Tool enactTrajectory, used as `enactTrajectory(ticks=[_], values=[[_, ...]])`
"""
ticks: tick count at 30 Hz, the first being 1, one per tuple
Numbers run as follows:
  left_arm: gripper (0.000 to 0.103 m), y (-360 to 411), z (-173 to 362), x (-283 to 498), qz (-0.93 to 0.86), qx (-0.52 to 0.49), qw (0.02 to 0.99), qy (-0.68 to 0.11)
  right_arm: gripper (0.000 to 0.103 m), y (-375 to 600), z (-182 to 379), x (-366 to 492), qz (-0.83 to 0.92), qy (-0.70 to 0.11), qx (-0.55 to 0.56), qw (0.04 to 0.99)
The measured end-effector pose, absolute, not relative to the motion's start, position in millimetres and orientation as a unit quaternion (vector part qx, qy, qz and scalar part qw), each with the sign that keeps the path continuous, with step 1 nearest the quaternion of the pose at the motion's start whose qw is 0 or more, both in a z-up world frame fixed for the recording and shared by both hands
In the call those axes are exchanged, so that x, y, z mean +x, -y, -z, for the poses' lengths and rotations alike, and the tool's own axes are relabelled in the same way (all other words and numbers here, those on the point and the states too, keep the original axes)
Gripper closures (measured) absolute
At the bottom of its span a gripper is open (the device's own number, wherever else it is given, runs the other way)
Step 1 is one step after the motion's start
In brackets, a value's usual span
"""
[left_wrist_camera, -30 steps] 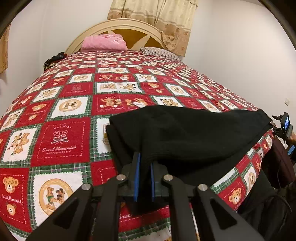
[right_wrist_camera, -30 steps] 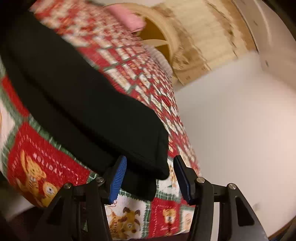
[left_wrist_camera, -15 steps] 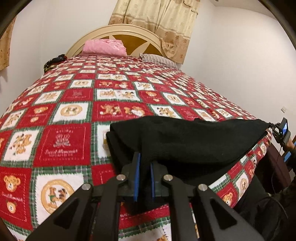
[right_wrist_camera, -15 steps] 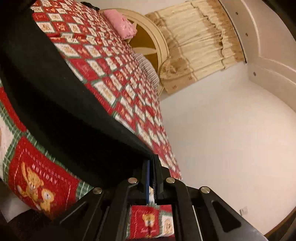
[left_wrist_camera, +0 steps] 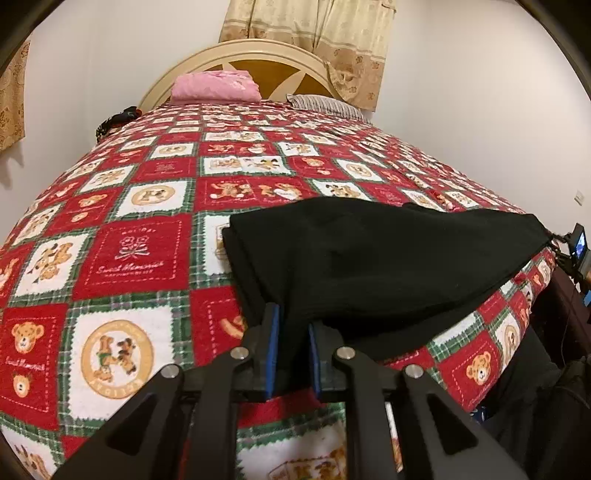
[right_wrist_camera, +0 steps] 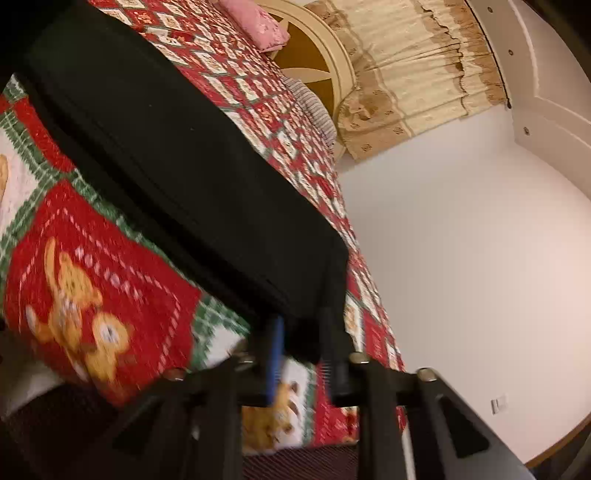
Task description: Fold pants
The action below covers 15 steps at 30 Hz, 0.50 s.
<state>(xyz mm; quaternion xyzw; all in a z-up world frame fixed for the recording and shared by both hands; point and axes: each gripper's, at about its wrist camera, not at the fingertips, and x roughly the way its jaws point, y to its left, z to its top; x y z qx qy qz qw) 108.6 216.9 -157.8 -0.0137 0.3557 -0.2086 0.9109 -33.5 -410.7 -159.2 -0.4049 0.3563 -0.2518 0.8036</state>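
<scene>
The left gripper's [left_wrist_camera: 291, 350] fingers had just eased apart, black cloth still lying between them; the right gripper's [right_wrist_camera: 301, 354] likewise, at the other corner. The black pants [left_wrist_camera: 369, 266] lay folded at the bedspread's [left_wrist_camera: 147, 258] six-o'clock edge. Judged nearly finished: only letting go remained, perhaps smoothing.

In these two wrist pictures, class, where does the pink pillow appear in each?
Left wrist view: the pink pillow lies top centre, against the headboard.
Right wrist view: the pink pillow sits at the top edge, left of centre.
Shared landmark: the cream headboard right behind it.
</scene>
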Motion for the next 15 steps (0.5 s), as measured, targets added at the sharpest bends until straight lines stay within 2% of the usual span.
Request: enactTrajectory(ticks=[1, 2, 3, 4, 6, 9, 15], values=[[0.080, -218.7, 157.4, 106.2, 0.205, -0.008, 0.912, -0.356, 0.065, 412.5, 154.8, -39.3, 0.256, -0.354, -0.397, 0.807], [0.078, -220.7, 157.7, 103.9, 0.202, -0.004, 0.912, -0.357, 0.055, 413.8, 150.7, -43.1, 0.259, -0.350, -0.389, 0.811], [0.072, -223.4, 158.4, 101.5, 0.196, 0.000, 0.913, -0.358, 0.053, 413.9, 144.1, -48.6, 0.264, -0.343, -0.381, 0.817], [0.067, -228.5, 159.6, 98.1, 0.187, 0.003, 0.914, -0.359, 0.053, 412.2, 139.0, -52.6, 0.266, -0.339, -0.374, 0.822], [0.062, -236.0, 162.1, 95.2, 0.175, -0.003, 0.917, -0.359, 0.053, 401.0, 126.4, -58.2, 0.257, -0.331, -0.361, 0.833], [0.061, -253.4, 167.7, 90.4, 0.147, -0.030, 0.921, -0.360, 0.053, 361.0, 117.3, -51.2, 0.208, -0.320, -0.372, 0.846], [0.061, -250.9, 159.9, 77.1, 0.152, -0.044, 0.929, -0.335, 0.053, 244.0, 135.0, -10.1, 0.052, -0.298, -0.423, 0.854]])
